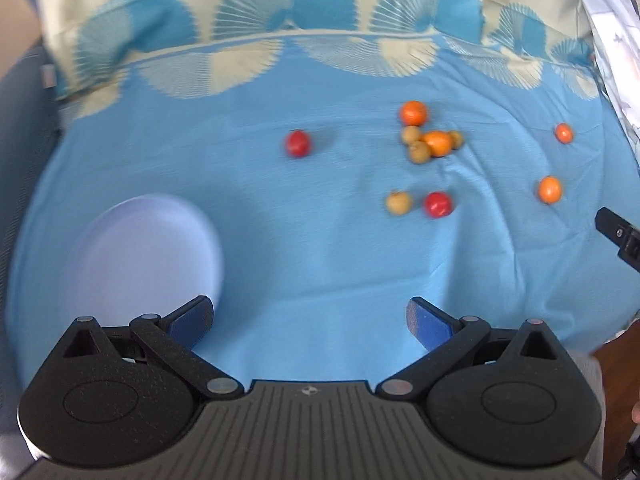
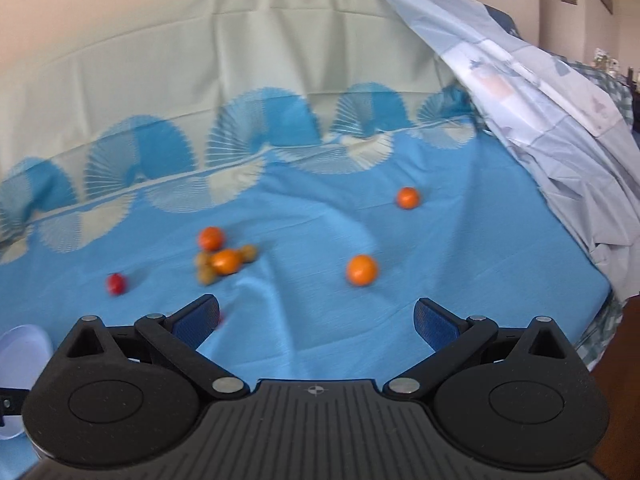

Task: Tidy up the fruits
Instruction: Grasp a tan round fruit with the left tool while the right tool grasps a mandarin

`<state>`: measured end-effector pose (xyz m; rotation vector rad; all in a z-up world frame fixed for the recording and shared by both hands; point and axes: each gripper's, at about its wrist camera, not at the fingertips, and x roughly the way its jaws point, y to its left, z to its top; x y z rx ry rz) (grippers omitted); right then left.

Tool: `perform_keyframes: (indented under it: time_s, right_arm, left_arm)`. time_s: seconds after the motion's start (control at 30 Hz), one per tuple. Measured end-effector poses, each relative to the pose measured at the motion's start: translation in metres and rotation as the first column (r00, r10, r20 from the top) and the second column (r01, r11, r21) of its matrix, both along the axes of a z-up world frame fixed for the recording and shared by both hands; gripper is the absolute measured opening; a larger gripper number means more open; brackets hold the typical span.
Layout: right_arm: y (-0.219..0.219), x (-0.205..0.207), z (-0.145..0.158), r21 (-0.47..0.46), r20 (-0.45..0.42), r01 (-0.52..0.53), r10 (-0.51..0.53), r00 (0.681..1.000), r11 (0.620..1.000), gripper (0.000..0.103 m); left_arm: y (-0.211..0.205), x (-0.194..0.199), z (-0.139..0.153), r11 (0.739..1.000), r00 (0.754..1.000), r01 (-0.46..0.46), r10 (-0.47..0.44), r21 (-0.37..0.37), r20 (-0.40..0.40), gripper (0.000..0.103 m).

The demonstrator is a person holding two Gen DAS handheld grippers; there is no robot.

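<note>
Scattered over the blue bedsheet [image 1: 320, 264]: small round fruits, all lying loose and well ahead of both sets of fingers. Landmark: a tight cluster [image 1: 430, 140] of two orange fruits and three tan-brown ones, touching one another. Left of the cluster, apart from it, one red fruit [image 1: 297, 143]. Nearer the camera than the cluster, a tan fruit [image 1: 399, 202] just beside a second red fruit [image 1: 438, 204]. Right of the cluster, two lone orange fruits, one farther [image 1: 563, 133] and one nearer [image 1: 550, 189].

Left gripper [image 1: 310, 320] spread wide, blue-padded fingers [image 1: 192, 320] apart with only bare sheet between them, nothing gripped. White plate [image 1: 144, 256] lying flat on the sheet, far left of the cluster, its near edge just beside the left finger; blurred.

Right gripper [image 2: 316, 320] likewise wide apart and holding nothing; nearest orange fruit [image 2: 362, 270] lying ahead of the gap, not between the pads. Same cluster [image 2: 224, 260] ahead to the left in the right wrist view. A speck of red peeking past the left finger's tip, too hidden to identify.

Behind the cluster, the sheet's fan-patterned border [image 1: 288, 40]; right of it, a pale crumpled quilt [image 2: 540, 92].
</note>
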<state>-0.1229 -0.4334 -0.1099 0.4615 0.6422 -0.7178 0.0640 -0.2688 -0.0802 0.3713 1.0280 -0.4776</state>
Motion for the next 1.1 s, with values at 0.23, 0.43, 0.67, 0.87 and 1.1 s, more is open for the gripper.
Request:
perform_keyframes:
  time_s: [0.23, 0.43, 0.67, 0.87, 1.1]
  right_arm:
    - [-0.073, 0.062, -0.082, -0.002, -0.143, -0.008, 0.008, 0.99, 1.0, 0.102]
    - [-0.114, 0.096, -0.131, 0.098, -0.16, -0.011, 0.026, 0.987, 0.995, 0.102]
    - [-0.118, 0.1, -0.145, 0.087, -0.164, -0.01, 0.025, 0.986, 0.996, 0.071]
    - [-0.114, 0.089, -0.128, 0.094, -0.153, 0.021, -0.007, 0.988, 0.995, 0.038]
    - [-0.064, 0.069, -0.051, 0.033, -0.021, -0.072, 0.073, 0.997, 0.997, 0.039]
  left_arm:
    - [-0.074, 0.046, -0.071, 0.993, 0.999, 0.047, -0.046, 0.104, -0.012, 0.103]
    - [-0.104, 0.076, -0.108, 0.987, 0.995, 0.099, -0.095, 0.125, -0.039, 0.103]
    - [-0.111, 0.082, -0.108, 0.99, 0.988, 0.137, -0.134, 0.022, -0.079, 0.026]
    - [-0.103, 0.07, -0.087, 0.993, 0.992, 0.112, -0.113, -0.021, -0.052, 0.027]
    - [-0.048, 0.042, -0.018, 0.997, 0.999, 0.038, -0.039, -0.06, -0.03, 0.027]
